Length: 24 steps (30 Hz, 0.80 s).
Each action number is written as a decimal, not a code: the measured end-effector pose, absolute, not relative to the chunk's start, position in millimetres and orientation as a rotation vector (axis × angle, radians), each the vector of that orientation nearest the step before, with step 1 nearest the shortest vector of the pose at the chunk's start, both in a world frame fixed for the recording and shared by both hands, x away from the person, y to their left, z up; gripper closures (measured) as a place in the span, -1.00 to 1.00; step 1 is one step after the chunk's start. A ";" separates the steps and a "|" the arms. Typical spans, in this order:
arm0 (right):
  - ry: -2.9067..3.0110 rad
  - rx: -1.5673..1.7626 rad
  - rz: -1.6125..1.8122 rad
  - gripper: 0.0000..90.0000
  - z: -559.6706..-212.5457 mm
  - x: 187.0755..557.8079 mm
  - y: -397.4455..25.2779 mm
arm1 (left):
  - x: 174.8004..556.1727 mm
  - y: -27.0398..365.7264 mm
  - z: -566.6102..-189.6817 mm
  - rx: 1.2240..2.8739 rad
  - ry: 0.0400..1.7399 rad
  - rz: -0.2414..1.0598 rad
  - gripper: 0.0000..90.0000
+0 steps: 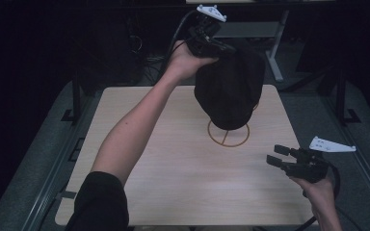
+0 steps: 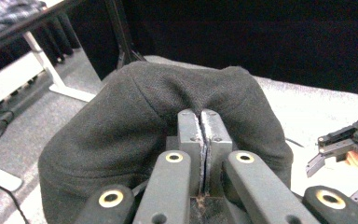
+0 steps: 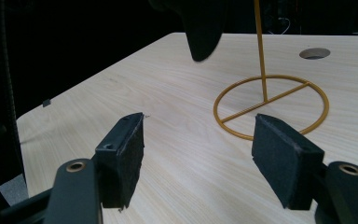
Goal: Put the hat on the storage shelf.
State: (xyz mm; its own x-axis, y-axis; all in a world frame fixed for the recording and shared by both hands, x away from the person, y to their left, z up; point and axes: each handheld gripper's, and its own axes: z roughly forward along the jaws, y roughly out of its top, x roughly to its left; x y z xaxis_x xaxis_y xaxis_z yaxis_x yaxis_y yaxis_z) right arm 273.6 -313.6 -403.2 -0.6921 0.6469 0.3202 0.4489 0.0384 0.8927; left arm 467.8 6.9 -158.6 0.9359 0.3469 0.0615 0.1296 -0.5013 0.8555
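High view: left gripper [image 1: 215, 45] is raised over the far half of the table [image 1: 139, 192], clamped on the crown of a black hat [image 1: 230, 89]. The hat hangs over the gold stand [image 1: 228, 134], whose ring base sits on the table right of centre; the hat's lower edge overlaps the ring in this view, and the pole is hidden behind the fabric. Cannot tell whether the hat rests on the pole or is lifted clear of it. Right gripper [image 1: 280, 156] is held low near the table's right front, well apart from hat and stand, jaws spread, nothing in them.

Left gripper view: jaws pressed together with a pinch of hat [image 2: 135, 121] fabric between them; cloth puckers at the pinch. Right gripper [image 2: 340, 149] shows farther off at right.

Right gripper view: right gripper [image 3: 198, 154] jaws wide apart and empty, aimed at the stand [image 3: 270, 105]. Pole rises from the ring's crossbar; the hat's edge [image 3: 205, 32] hangs above the table, left of the pole.

Judgement: step in hand is moving the hat at the stand, either seating it or taking it off; the frames do not settle which. Next move calls for keeping the crown centred over the pole tip and moving vertically, so the light stand is not dragged or tipped. The right gripper could steady the base.
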 end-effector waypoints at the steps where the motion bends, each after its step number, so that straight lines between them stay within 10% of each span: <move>1: 2.132 1.141 1.724 -0.25 -403.3 273.5 -313.8 | 469.0 3.2 -161.5 2.109 0.337 0.275 0.98; 14: 2.157 1.151 1.712 -0.24 -410.7 275.2 -313.2 | 483.3 -36.8 -194.2 2.234 0.364 0.224 0.95; 24: 2.168 1.180 1.680 -0.25 -415.7 273.2 -314.1 | 483.2 -39.3 -202.7 2.263 0.390 0.229 0.45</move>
State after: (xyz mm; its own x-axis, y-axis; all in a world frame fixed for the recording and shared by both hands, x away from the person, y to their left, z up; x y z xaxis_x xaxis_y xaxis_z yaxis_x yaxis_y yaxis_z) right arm 273.2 -314.1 -415.7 -0.6771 0.6582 0.3291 0.4830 0.0601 0.8736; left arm 483.2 -39.3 -202.7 0.9357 0.3507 0.0371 0.2039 -0.6240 0.7544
